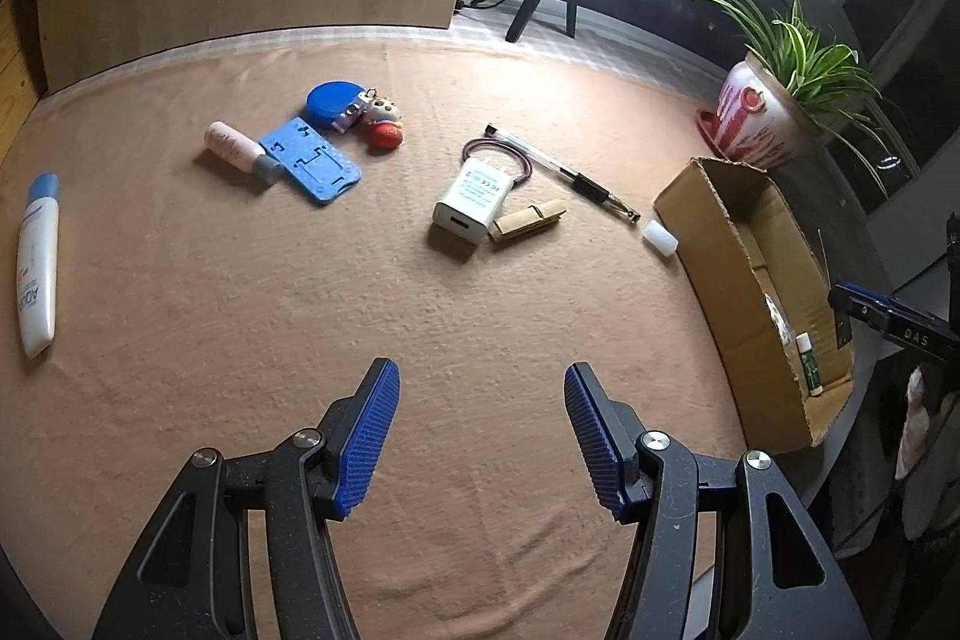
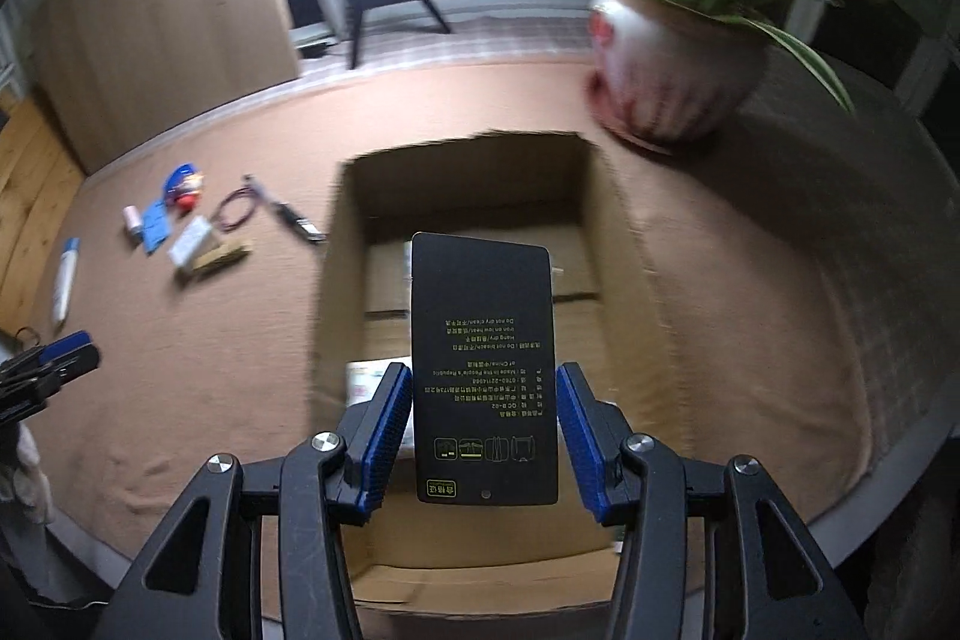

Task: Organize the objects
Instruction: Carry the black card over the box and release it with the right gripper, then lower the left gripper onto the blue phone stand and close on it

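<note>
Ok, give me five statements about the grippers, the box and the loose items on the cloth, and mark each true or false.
1. The right gripper holds a black card over the cardboard box. True.
2. The left gripper holds the white charger. False: nothing is between its fingers; the charger lies on the cloth.
3. The cardboard box is closed. False: it is open at the top.
4. A potted plant stands beyond the box. True.
5. The pen lies inside the box. False: it lies on the cloth, outside the box.
</note>
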{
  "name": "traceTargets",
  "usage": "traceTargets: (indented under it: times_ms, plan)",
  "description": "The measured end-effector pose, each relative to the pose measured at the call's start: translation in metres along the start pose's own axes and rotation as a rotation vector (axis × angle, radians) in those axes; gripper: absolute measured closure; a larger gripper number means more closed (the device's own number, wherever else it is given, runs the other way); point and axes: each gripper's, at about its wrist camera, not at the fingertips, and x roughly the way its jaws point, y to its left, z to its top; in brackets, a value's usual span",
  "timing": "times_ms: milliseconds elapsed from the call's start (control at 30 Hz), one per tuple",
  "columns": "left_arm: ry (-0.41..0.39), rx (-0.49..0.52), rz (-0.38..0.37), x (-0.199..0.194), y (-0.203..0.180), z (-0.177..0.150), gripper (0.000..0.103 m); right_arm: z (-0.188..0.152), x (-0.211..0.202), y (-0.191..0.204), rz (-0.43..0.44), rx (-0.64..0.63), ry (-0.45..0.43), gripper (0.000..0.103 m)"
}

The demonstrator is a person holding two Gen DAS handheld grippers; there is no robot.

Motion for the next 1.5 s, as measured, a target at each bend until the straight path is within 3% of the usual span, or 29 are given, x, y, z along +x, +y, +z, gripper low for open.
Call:
traceTargets:
  times_ms: [167,300,567,867,1067,1500]
  plan:
    - [0.001,0.003,0.003,0.001,0.000,0.002,0.042,-0.004,0.006,-0.006,0.006,-0.007,0.020,0.057]
    - [0.002,-0.002,0.007,0.001,0.001,0.003,0.042,-0.004,0.006,0.002,-0.039,-0.052,0.016,0.044]
    - [0.005,-0.005,0.014,0.000,0.006,0.003,0.042,0.001,-0.001,0.012,-0.028,-0.057,-0.009,0.044]
    - [0.006,-0.020,0.025,-0.001,0.013,0.004,0.042,0.009,-0.006,0.037,0.046,-0.073,-0.019,0.044]
    - [0.007,-0.031,0.043,0.001,0.020,0.007,0.042,0.013,-0.008,0.062,0.162,-0.042,-0.024,0.044]
    - [-0.024,-0.089,0.095,0.003,0.058,0.032,0.042,0.010,0.000,0.110,0.257,-0.059,-0.018,0.044]
